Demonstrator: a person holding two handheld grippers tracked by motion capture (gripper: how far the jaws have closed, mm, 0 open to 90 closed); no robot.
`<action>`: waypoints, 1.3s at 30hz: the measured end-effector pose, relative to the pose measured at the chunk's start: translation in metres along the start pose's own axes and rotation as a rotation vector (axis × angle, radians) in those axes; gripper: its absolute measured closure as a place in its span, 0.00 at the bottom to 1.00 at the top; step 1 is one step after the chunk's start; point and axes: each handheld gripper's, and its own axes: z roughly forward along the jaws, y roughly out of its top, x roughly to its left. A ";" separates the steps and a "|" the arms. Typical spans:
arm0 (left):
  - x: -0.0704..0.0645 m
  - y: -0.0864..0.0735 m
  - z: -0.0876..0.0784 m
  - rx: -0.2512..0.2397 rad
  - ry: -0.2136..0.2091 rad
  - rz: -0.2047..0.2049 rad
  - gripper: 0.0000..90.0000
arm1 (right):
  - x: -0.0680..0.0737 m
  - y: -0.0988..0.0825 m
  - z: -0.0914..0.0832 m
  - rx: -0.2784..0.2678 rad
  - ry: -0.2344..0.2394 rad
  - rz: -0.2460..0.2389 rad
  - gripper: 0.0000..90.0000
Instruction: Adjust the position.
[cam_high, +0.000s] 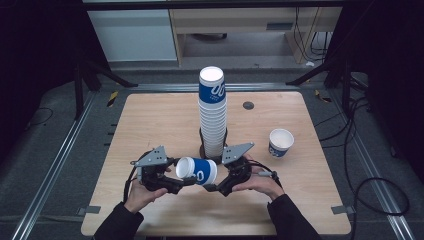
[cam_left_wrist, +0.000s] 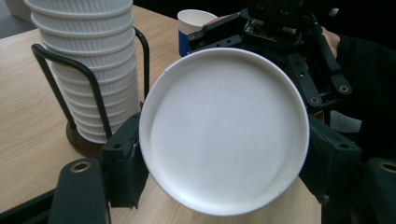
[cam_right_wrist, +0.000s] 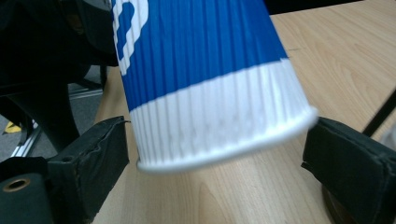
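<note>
Left tool (cam_high: 176, 184): your pads clamp the blue-and-white ribbed paper cup (cam_high: 197, 170), lying sideways.
Right tool (cam_high: 214, 188): your jaws gape around its rim, not gripping.

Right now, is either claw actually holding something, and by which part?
The left claw grips the blue-and-white paper cup at its base end, pads on opposite sides. The right claw flanks the rim, apparently not pressing.
</note>
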 end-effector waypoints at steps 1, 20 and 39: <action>0.000 0.000 0.000 0.000 0.000 0.000 0.29 | 0.000 0.000 0.000 0.000 0.000 0.000 0.08; 0.001 -0.001 0.005 0.007 -0.061 -0.025 0.29 | 0.003 -0.001 0.003 -0.024 0.039 -0.023 0.16; 0.008 0.002 -0.007 0.081 -0.004 0.005 0.21 | -0.004 -0.001 -0.017 0.004 -0.037 -0.035 0.17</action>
